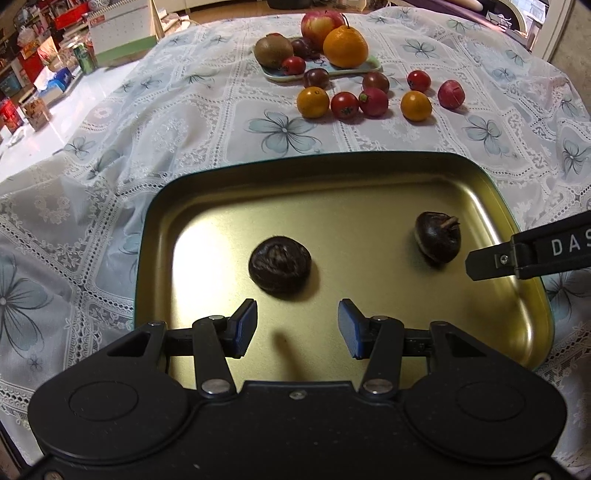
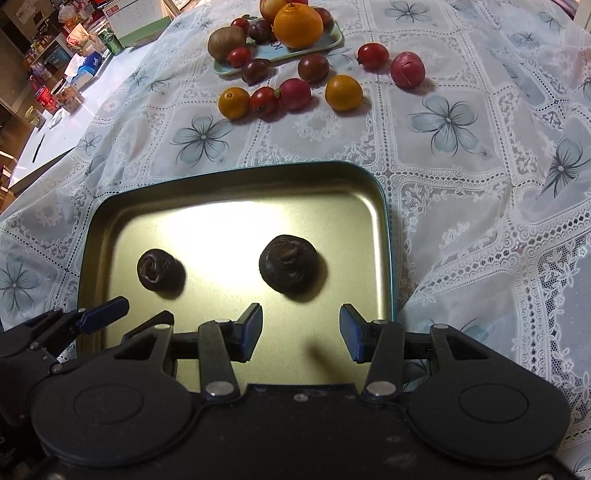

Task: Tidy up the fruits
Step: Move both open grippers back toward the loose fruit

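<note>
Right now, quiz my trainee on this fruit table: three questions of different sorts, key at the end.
1. True or false: the gold metal tray holds two dark brown wrinkled fruits.
2. Which is open: left gripper, right gripper, or both?
3. Fill in: the big orange citrus sits on the pale ___ plate.

Key: 1 true; 2 both; 3 green.
</note>
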The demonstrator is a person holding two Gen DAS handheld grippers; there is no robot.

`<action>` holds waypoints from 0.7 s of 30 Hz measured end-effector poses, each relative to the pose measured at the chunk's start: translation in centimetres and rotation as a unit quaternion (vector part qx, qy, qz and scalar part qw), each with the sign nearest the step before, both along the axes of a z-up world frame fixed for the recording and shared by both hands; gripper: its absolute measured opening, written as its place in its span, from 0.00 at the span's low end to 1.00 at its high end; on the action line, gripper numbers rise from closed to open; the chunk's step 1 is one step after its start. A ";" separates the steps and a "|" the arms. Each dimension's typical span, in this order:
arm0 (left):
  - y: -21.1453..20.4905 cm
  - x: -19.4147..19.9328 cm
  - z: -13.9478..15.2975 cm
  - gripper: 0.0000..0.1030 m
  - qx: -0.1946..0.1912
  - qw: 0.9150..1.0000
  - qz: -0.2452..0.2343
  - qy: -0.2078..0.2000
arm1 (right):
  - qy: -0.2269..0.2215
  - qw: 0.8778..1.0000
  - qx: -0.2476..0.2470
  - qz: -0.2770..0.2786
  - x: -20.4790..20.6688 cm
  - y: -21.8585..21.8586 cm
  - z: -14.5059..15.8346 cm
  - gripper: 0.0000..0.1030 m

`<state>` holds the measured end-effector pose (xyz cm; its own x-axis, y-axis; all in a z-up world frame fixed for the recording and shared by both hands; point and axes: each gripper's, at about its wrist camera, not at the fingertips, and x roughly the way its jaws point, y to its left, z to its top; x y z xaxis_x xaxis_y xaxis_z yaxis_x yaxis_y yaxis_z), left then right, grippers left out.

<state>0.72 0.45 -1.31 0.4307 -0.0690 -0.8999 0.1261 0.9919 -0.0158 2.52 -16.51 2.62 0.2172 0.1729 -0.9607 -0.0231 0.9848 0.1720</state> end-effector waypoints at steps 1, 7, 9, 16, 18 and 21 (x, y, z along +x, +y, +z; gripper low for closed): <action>0.0 0.1 0.0 0.54 -0.002 1.000 -0.001 0.003 | 0.001 1.000 0.000 0.001 0.0 0.0 0.0 0.48; -0.1 1.3 0.6 0.54 -0.010 0.999 -0.026 0.017 | 0.002 1.000 -0.006 0.002 0.8 -0.4 0.5 0.48; 0.0 2.3 1.3 0.54 -0.013 0.999 -0.035 0.015 | -0.008 1.000 -0.015 -0.004 1.7 -1.0 1.0 0.48; 0.1 8.6 3.3 0.54 -0.005 0.999 -0.028 -0.017 | -0.072 0.994 -0.056 -0.053 7.8 -4.8 2.1 0.48; 0.0 10.6 3.4 0.54 -0.002 0.999 -0.025 -0.021 | -0.083 0.993 -0.050 -0.069 10.1 -5.9 2.1 0.48; -0.1 13.8 2.9 0.54 -0.013 1.000 -0.017 -0.010 | -0.100 0.990 -0.054 -0.086 13.5 -7.1 1.8 0.48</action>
